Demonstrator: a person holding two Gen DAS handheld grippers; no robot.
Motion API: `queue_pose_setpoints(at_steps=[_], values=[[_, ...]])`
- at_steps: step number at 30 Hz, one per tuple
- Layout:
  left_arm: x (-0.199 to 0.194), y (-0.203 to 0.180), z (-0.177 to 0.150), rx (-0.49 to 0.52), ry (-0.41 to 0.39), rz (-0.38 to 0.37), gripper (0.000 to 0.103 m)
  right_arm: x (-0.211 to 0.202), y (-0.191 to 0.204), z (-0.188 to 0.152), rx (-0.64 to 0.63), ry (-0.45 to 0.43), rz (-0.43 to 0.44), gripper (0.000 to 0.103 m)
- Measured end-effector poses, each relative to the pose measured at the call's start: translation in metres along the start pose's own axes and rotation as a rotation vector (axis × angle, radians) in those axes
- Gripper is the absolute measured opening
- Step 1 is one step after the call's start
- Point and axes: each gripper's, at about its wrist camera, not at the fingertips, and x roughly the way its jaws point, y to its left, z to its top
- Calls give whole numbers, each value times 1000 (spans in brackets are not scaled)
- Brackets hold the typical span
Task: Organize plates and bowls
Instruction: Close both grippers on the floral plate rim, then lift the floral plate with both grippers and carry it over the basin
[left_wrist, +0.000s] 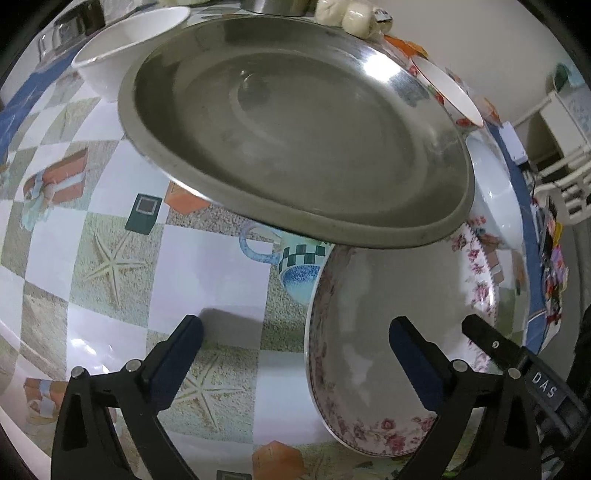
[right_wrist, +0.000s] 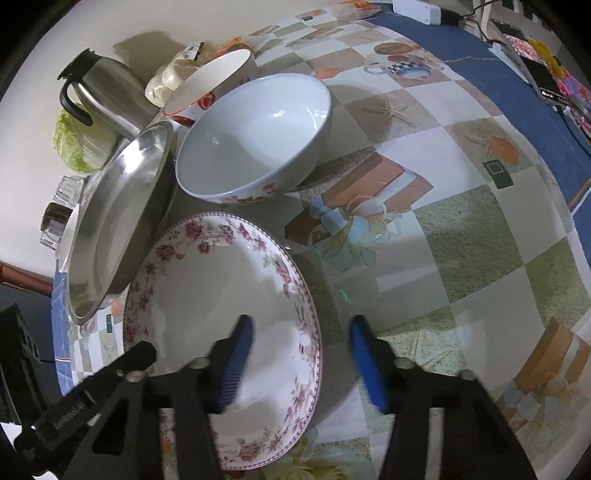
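Note:
A floral-rimmed plate (right_wrist: 221, 295) lies flat on the patterned tablecloth (right_wrist: 461, 229). My right gripper (right_wrist: 303, 358) straddles its right rim, one blue pad over the plate and one outside; neither pad touches it. My left gripper (left_wrist: 297, 350) stands wide open across the floral plate's (left_wrist: 388, 332) opposite rim. A steel plate (left_wrist: 295, 129) sits tilted, its near edge overlapping the floral plate; the same steel plate (right_wrist: 118, 218) appears at the left in the right wrist view. A white bowl with flowers at its base (right_wrist: 255, 136) stands behind, beside a red-patterned bowl (right_wrist: 210, 85). Another white bowl (left_wrist: 129, 48) stands beyond the steel plate.
A steel jug (right_wrist: 103, 96), a cabbage (right_wrist: 74, 144), a glass (right_wrist: 59, 218) and bagged buns (right_wrist: 173, 74) crowd the wall side. A white adapter (right_wrist: 417, 9) and a phone (right_wrist: 546, 81) lie near the table's blue border.

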Motion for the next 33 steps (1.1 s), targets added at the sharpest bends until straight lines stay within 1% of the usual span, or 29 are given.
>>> queue_pose_setpoints(at_steps=[1, 3, 4, 6, 8, 10, 11, 12, 14, 15, 18, 23, 33], values=[[-1, -2, 0, 7, -5, 4, 94, 0, -1, 1, -1, 1, 0, 41], [-3, -5, 0, 18, -15, -2, 80, 1, 0, 2, -3, 3, 3, 36], [-3, -7, 0, 26, -20, -6, 77, 2, 0, 2, -3, 5, 3, 35], [-5, -10, 1, 36, -24, -22, 55, 2, -1, 3, -6, 5, 1, 33], [-5, -12, 1, 41, -20, -39, 44, 4, 0, 4, -9, 7, -1, 31], [-4, -14, 1, 49, -22, -34, 40, 5, 2, 5, -12, 7, -2, 31], [-4, -15, 1, 50, -21, -33, 30, 7, 3, 5, -13, 8, -2, 31], [-3, -15, 1, 46, -15, -54, 22, 7, 4, 5, -14, 8, -2, 31], [-3, -13, -1, 33, -11, -73, 20, 9, 6, 6, -19, 7, -3, 31], [-3, -13, -2, 33, -12, -76, 20, 9, 8, 6, -24, 8, -1, 28], [-4, -13, -3, 35, -7, -86, 19, 9, 11, 5, -35, 4, -16, 29], [-6, -12, -7, 35, 2, -102, 18, 6, 9, 3, -23, 0, -6, 29], [-23, -15, -14, 70, -21, -129, 18, -10, 4, -1, 5, -26, 43, 29]])
